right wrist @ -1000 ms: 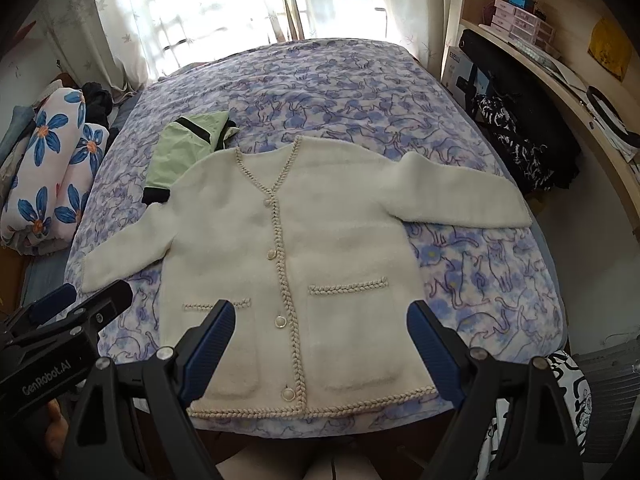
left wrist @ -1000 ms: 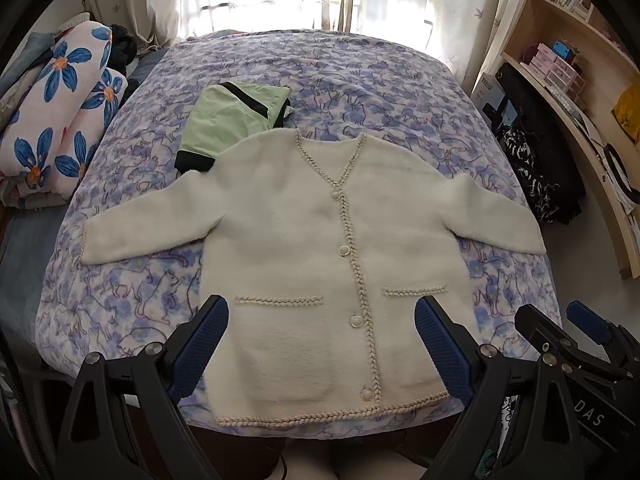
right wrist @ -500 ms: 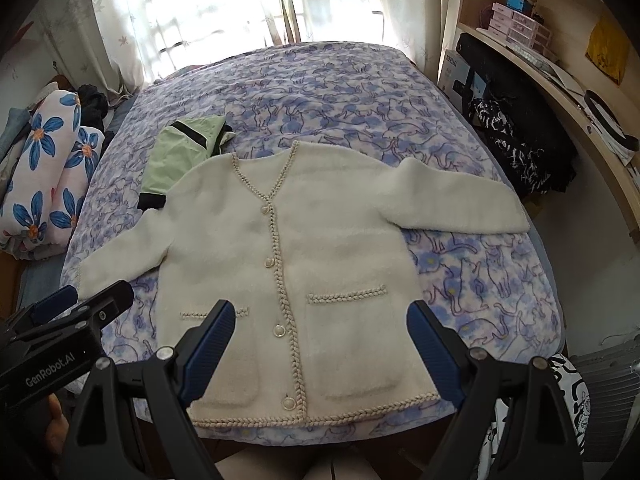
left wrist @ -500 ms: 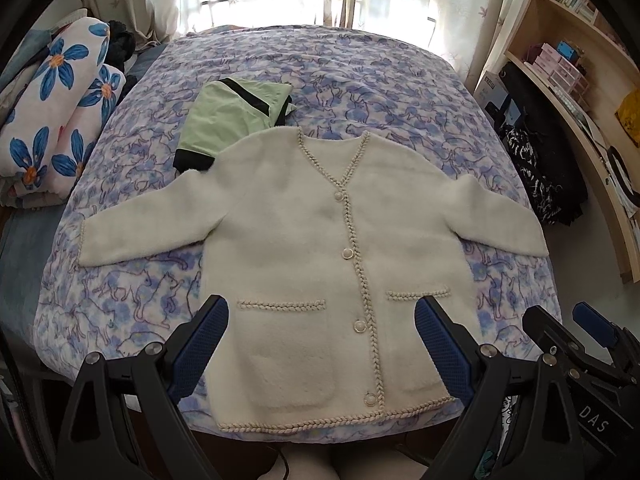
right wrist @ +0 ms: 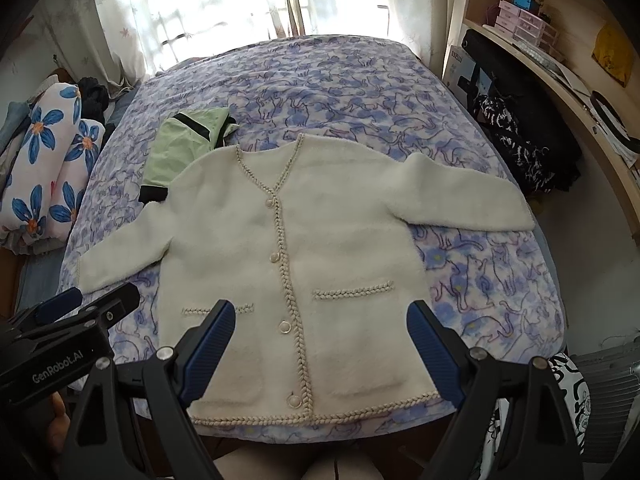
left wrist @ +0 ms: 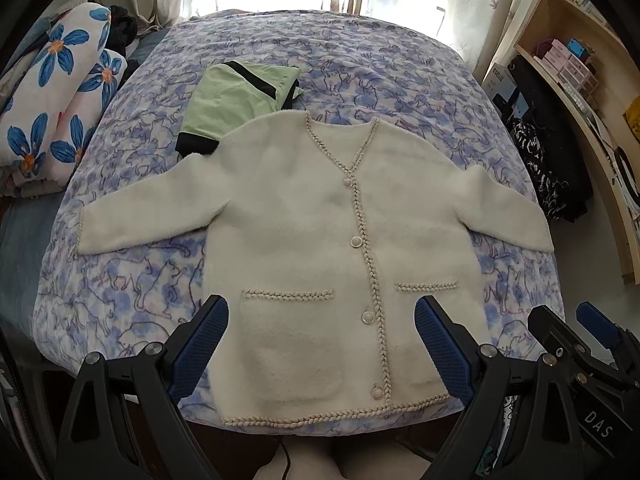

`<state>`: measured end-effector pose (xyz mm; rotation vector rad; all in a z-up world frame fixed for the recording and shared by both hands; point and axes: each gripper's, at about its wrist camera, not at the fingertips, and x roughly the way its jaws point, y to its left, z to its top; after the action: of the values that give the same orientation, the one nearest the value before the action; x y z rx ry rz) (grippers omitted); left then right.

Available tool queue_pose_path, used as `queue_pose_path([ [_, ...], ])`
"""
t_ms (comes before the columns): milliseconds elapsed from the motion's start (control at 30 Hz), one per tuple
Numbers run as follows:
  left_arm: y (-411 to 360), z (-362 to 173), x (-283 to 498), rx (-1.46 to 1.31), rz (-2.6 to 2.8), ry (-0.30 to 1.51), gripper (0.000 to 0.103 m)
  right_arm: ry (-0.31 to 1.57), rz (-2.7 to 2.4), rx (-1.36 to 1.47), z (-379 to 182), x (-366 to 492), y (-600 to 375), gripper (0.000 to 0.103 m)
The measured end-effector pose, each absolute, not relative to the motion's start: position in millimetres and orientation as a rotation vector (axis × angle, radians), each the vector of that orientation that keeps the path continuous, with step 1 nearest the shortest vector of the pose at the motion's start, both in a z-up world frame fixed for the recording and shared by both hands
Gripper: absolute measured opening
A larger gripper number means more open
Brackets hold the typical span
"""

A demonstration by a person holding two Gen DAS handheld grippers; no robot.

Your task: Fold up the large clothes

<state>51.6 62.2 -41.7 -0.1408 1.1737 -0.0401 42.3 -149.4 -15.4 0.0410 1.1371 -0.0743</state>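
A cream fuzzy cardigan (left wrist: 304,240) with braided trim and pearl buttons lies flat, buttoned, both sleeves spread out, on the bed; it also shows in the right wrist view (right wrist: 304,248). Its hem is at the bed's near edge. My left gripper (left wrist: 320,344) is open and empty, held above the hem. My right gripper (right wrist: 320,352) is open and empty, also above the hem. Each gripper shows at the other view's edge: the right one (left wrist: 576,328), the left one (right wrist: 92,304).
A folded green garment (left wrist: 236,100) with black trim lies partly under the cardigan's left shoulder. The bed has a purple cat-print cover (left wrist: 360,60). Flowered bedding (left wrist: 56,108) is stacked at the left. Wooden shelves (right wrist: 560,64) and dark bags (right wrist: 516,140) stand at the right.
Both grippers have drawn back and risen a little, so the cardigan sits lower and smaller in view. The cardigan has not moved and both grippers stay open.
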Motion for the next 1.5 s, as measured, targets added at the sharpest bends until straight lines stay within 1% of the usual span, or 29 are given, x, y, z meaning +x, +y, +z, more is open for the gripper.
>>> queue_pose_path([
  [567, 71, -52, 58, -0.132, -0.065, 1.206, 0.093, 1.178, -0.099, 0.054, -25, 39, -140, 0.088],
  [1067, 68, -49, 69, -0.122, -0.038, 1.178, 0.093, 1.172, -0.122, 0.022, -20, 41, -138, 0.088],
  [1367, 47, -43, 79, -0.092, 0.044, 1.168, 0.093, 1.174, -0.055, 0.049, -24, 65, -168, 0.088],
  [1500, 24, -38, 87, -0.083, 0.073, 1.157, 0.093, 1.181, -0.015, 0.091, -27, 81, -196, 0.088],
])
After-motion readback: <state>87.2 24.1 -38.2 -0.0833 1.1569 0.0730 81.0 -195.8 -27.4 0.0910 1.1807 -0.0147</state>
